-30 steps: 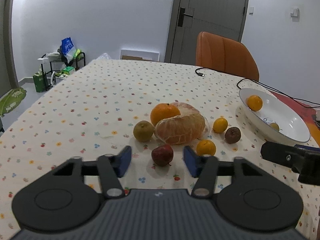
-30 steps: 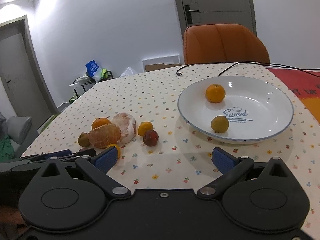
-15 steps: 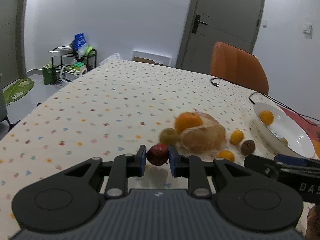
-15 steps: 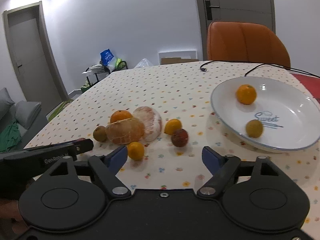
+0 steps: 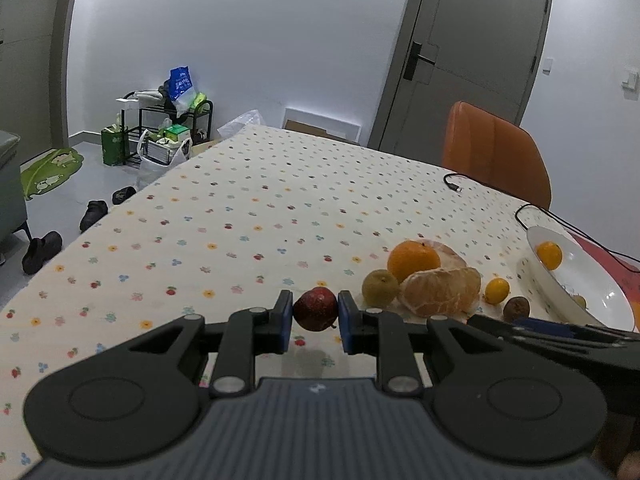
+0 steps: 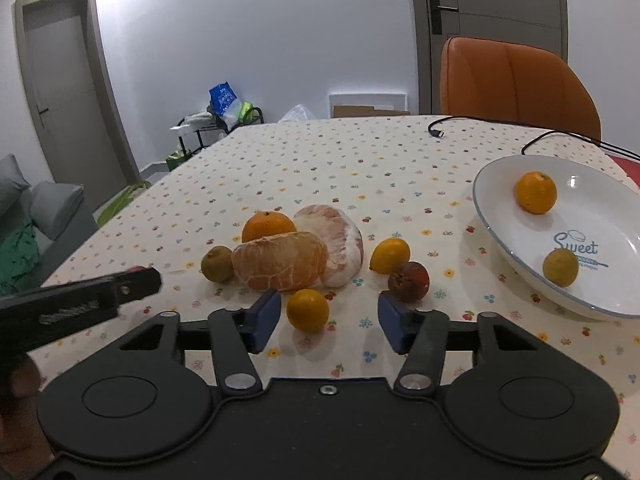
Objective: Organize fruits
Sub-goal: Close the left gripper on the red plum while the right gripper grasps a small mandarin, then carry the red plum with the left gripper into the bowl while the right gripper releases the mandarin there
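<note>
Gripping a dark red fruit [image 5: 316,308] between their blue pads, the left tongs [image 5: 313,322] hold it just above the flower-print tabletop [image 5: 248,216], a faint shadow lying on the cloth beneath it. To the right of it sits the remaining pile: a greenish fruit [image 5: 380,288] touching a peeled orange [image 5: 442,292], a whole orange [image 5: 414,258] behind them, then a small yellow citrus [image 5: 497,290] and a brown wrinkled fruit [image 5: 516,309]. The right tongs [image 6: 328,322] stand spread wide with nothing between the pads, low over the cloth, with a small orange fruit [image 6: 307,309] just ahead of the gap, nearer the left pad. Behind the peeled orange lies a peeled pomelo [image 6: 334,240], as far as its pale skin tells. The white plate [image 6: 496,220] at the right holds an orange [image 6: 535,193] and a yellowish fruit [image 6: 560,267], apart from each other.
</note>
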